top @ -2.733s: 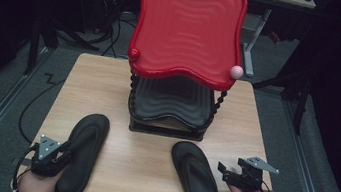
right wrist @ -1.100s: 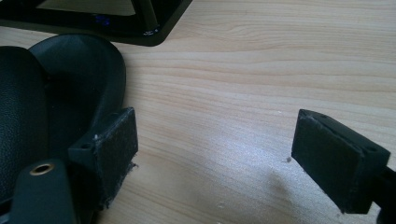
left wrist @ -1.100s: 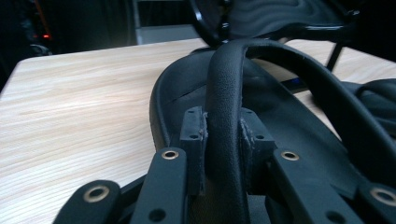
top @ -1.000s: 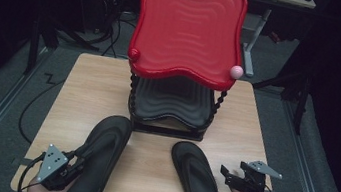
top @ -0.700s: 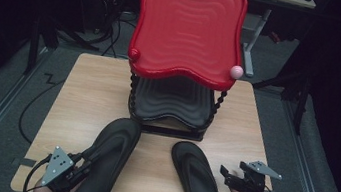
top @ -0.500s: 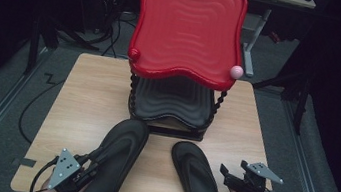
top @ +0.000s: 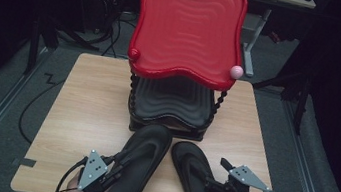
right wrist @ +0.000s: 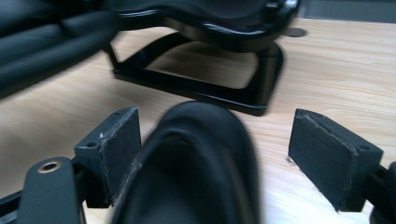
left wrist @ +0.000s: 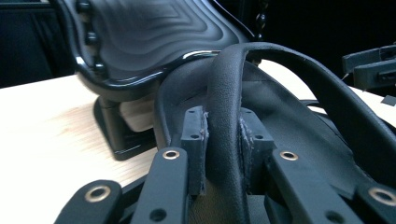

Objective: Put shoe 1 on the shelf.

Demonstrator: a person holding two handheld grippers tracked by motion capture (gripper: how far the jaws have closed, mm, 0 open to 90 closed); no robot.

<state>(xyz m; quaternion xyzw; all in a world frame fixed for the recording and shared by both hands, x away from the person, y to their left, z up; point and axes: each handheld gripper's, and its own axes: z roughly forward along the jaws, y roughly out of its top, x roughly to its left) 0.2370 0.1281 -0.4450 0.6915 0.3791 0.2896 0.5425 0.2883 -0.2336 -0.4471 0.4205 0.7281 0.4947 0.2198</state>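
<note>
Left gripper [top: 118, 165], low in the frame's lower left in the high view, is clamped on the strap [left wrist: 224, 116] of the left black flip-flop [top: 141, 165]; in the left gripper view both pads press the strap's sides. That flip-flop lies tilted, its toe up against the base of the black lower tray [top: 169, 107] at centre frame. Right gripper [top: 211, 185], lower right in the high view, has its jaws spread wide; in the right gripper view the pads [right wrist: 119, 144] stand either side of the right black flip-flop [top: 195, 173], the left pad touching it, the right pad well apart. Above, the red upper tray [top: 188, 28] of the two-tier stand dominates the upper centre, on a wooden table [top: 92, 100].
</note>
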